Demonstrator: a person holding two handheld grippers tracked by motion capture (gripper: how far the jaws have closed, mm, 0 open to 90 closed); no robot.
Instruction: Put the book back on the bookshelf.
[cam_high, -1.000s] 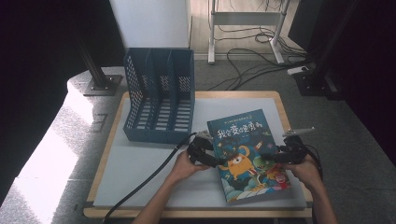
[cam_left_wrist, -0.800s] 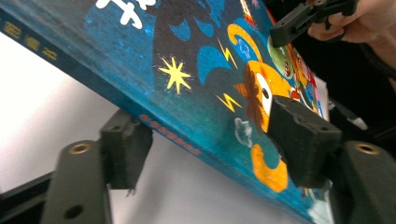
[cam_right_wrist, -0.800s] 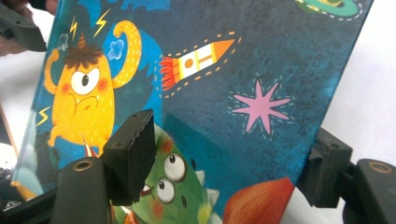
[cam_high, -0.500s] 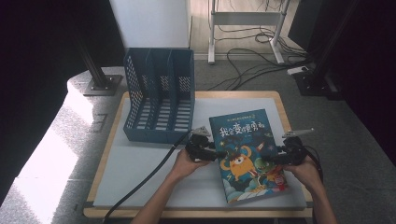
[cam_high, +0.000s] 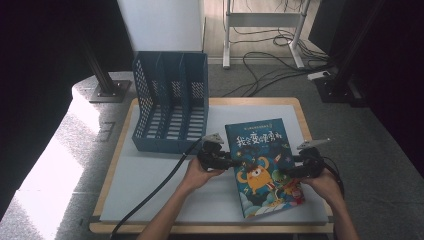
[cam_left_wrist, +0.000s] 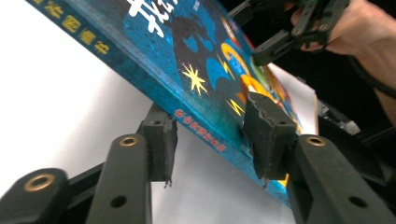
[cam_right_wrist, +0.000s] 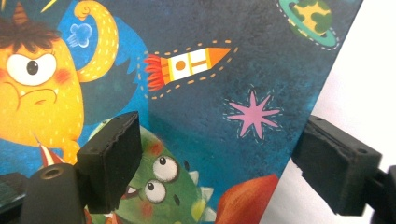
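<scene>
Your two hands come in from the near edge of the white surface (cam_high: 150, 180), one on each side of the picture book (cam_high: 263, 167), which lies flat with its near corner close to that edge. Left of the book the surface is bare right out to its wooden rim, so you have open room there; to the right of the book only a narrow strip remains.

Your left gripper (cam_high: 224, 161) sits at the book's left, spine edge. In the left gripper view its fingers (cam_left_wrist: 267, 135) have just been closing, with the spine between them: one finger is on the cover, the other beside the spine below it; whether both are pressing yet you cannot tell.

Your right gripper (cam_high: 289, 171) rests over the book's right edge. Its fingers (cam_right_wrist: 112, 158) have just been opening and stand spread wide, one over the cover, the other past the edge over the surface, pinching nothing.

Beyond the book's far left corner stands the blue file rack (cam_high: 170, 102), well apart from both grippers.
</scene>
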